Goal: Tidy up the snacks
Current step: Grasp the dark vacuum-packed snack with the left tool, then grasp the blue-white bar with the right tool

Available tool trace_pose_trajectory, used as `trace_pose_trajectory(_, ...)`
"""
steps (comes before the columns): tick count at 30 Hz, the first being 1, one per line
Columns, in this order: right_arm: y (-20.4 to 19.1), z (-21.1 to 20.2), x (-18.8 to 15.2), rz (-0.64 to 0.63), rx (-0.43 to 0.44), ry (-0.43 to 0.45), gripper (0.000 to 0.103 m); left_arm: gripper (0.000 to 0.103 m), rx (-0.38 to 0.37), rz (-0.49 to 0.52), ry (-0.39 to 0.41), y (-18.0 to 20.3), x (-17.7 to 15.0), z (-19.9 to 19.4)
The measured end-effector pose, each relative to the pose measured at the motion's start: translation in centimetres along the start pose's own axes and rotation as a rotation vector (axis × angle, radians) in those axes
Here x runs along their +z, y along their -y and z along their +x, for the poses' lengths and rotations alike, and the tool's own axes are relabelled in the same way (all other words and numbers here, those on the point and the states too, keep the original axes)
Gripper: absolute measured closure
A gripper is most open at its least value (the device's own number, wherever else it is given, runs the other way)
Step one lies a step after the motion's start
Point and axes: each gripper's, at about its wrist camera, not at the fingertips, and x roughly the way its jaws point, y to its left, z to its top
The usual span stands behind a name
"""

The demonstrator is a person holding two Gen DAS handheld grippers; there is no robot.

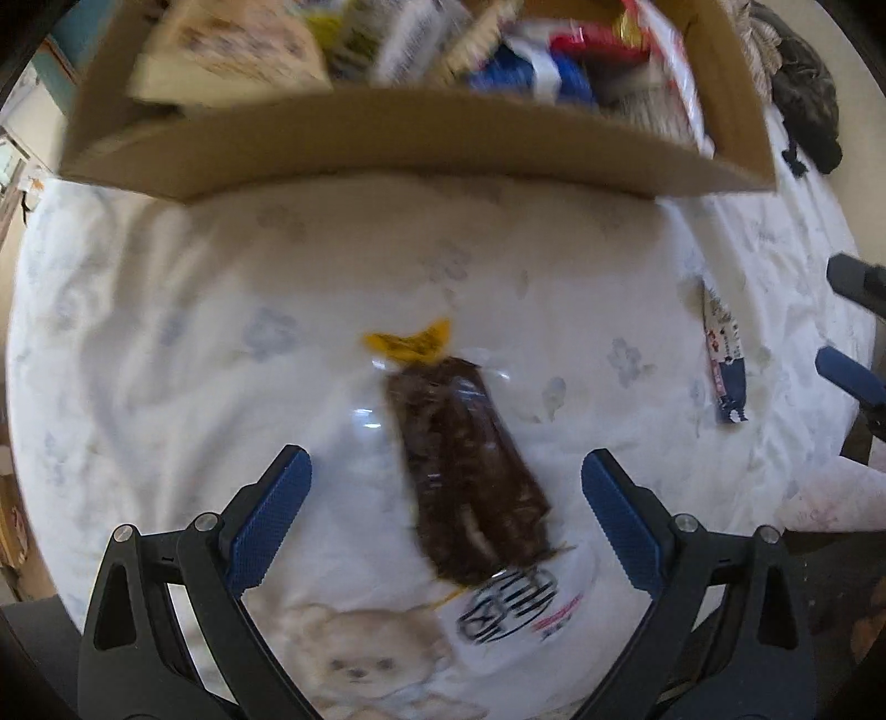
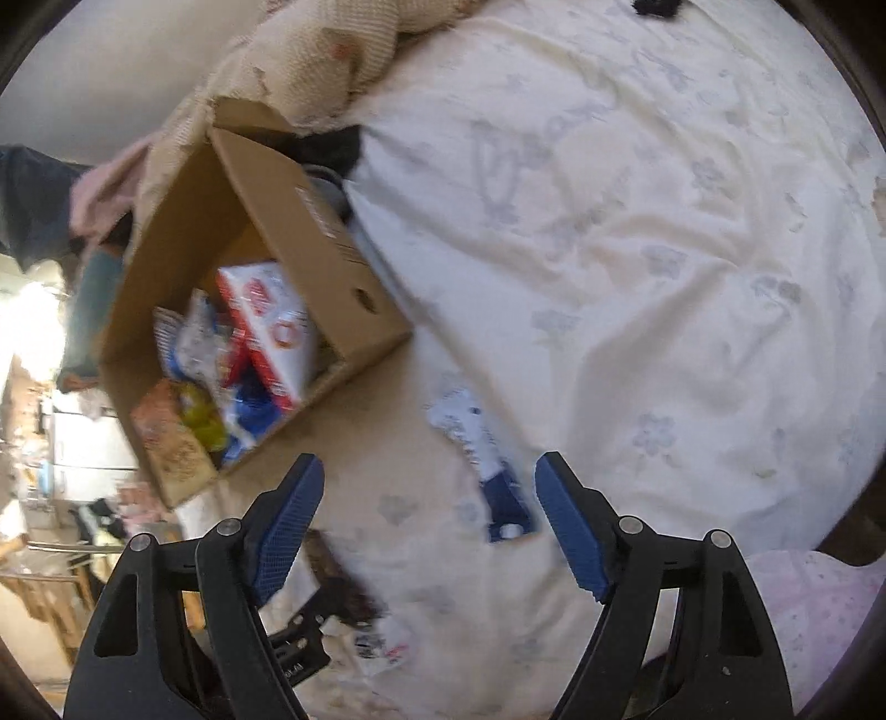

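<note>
A clear bag of dark brown snacks [image 1: 468, 471] with a yellow tie lies on the white flowered bed sheet [image 1: 221, 310]. My left gripper [image 1: 446, 487] is open, its jaws on either side of the bag, just above it. A cardboard box [image 1: 387, 138] with several snack packs stands beyond it. A blue and white snack packet [image 2: 487, 471] lies on the sheet right of the box [image 2: 310, 232]. My right gripper [image 2: 429, 504] is open and empty above that packet; the packet also shows in the left wrist view [image 1: 722, 360].
A cream knitted blanket [image 2: 332, 50] lies behind the box. A pink flowered cloth [image 2: 819, 603] is at the bed's near right edge. A puppy-print patch [image 1: 365, 653] is on the sheet below the bag. Room furniture shows at the left.
</note>
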Motion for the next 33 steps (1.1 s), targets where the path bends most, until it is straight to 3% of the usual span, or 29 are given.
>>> trace_pose_trajectory(5, -0.7, 2.5, 0.0, -0.082, -0.133, -0.057, 0.022, 0.007, 0.060, -0.004, 0.003, 0.9, -0.1, 1.4)
trace_pose_trajectory(7, -1.6, 3.7, 0.1, -0.146, -0.195, -0.070, 0.022, 0.016, 0.084, 0.024, 0.002, 1.2, -0.4, 1.3)
trace_pose_trajectory(9, -2.5, 4.9, 0.1, -0.206, -0.231, -0.090, 0.023, 0.033, 0.088, 0.019, 0.007, 1.2, -0.8, 0.9)
trace_pose_trajectory(12, -3.9, 6.5, -0.1, -0.280, -0.274, -0.118, 0.033, 0.044, 0.099, 0.033, 0.005, 1.4, -1.1, 0.5)
trace_pose_trajectory(17, -4.5, 8.6, -0.6, -0.337, -0.361, -0.160, 0.039, 0.051, 0.086, 0.035, -0.009, 1.0, -1.2, -0.2)
trace_pose_trajectory(21, -4.6, 9.1, -0.7, -0.358, -0.387, -0.154, 0.051, 0.053, 0.087, 0.021, -0.010, -1.2, -0.7, -1.4)
trace_pose_trajectory(23, -4.9, 9.1, -1.0, -0.381, -0.405, -0.143, 0.071, 0.054, 0.092, 0.020, -0.007, -1.5, -0.8, -1.9)
trace_pose_trajectory(25, -4.8, 8.6, -1.2, -0.391, -0.391, -0.136, 0.083, 0.054, 0.104, 0.016, 0.003, -1.9, -0.9, -2.4)
trace_pose_trajectory(33, -5.0, 5.6, -2.5, -0.378, -0.261, -0.111, 0.083, 0.054, 0.158, 0.013, 0.086, -1.7, -0.7, -5.2)
